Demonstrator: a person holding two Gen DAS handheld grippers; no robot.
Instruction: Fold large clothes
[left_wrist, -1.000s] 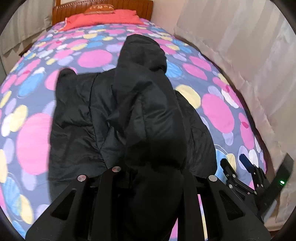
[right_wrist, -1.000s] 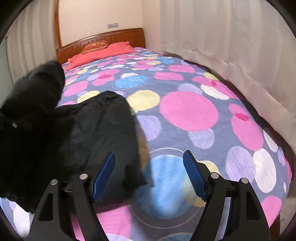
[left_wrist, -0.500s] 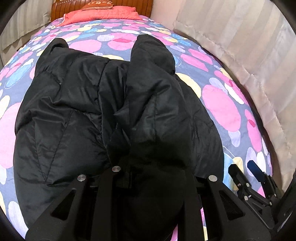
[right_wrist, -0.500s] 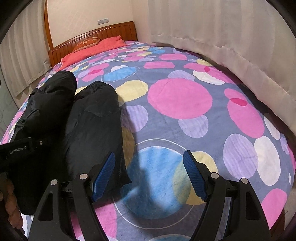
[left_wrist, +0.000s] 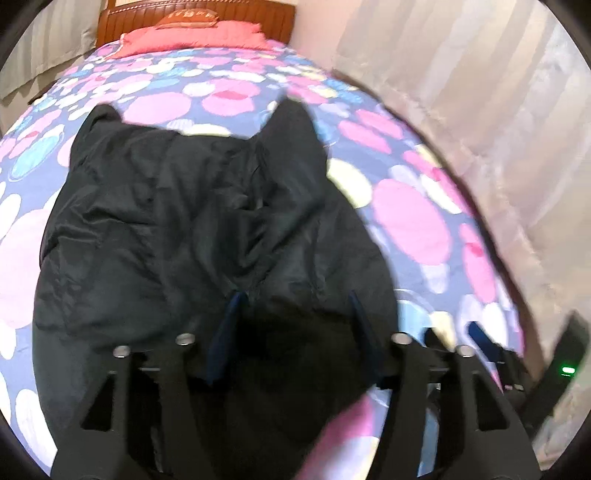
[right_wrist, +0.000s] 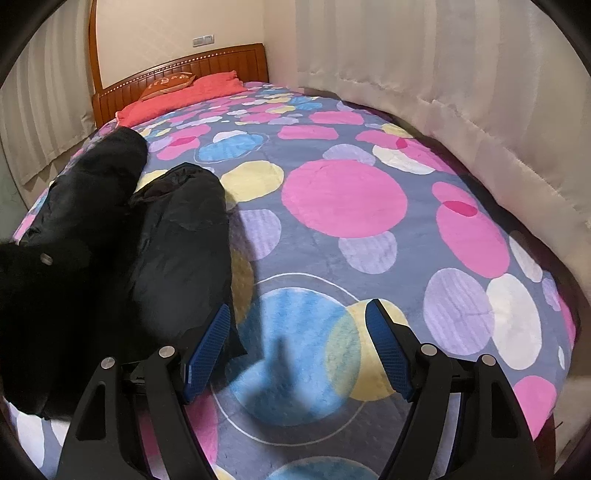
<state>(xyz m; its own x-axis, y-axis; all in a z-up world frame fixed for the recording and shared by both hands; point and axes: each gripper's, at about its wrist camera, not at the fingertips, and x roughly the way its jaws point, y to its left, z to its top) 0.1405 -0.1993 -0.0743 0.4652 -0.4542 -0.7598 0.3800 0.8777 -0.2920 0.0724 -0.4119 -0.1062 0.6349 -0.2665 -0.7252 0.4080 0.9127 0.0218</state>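
Note:
A large black padded jacket (left_wrist: 177, 236) lies on the bed, its folded part on top at the right. It also shows at the left of the right wrist view (right_wrist: 166, 243). My left gripper (left_wrist: 293, 306) is open just above the jacket's near edge, with dark cloth lying between and under its blue pads (left_wrist: 225, 328); the view is blurred. My right gripper (right_wrist: 299, 317) is open and empty, low over the bedspread just right of the jacket's near corner. It also shows at the lower right of the left wrist view (left_wrist: 480, 339).
The bed has a bedspread (right_wrist: 343, 199) with pink, blue and yellow circles. A red pillow (right_wrist: 184, 92) and wooden headboard (right_wrist: 221, 62) are at the far end. Pale curtains (right_wrist: 461, 74) hang along the right side of the bed.
My left gripper has opened and let go of the black jacket, which now lies flatter on the bed. My right gripper stays open and has hardly moved.

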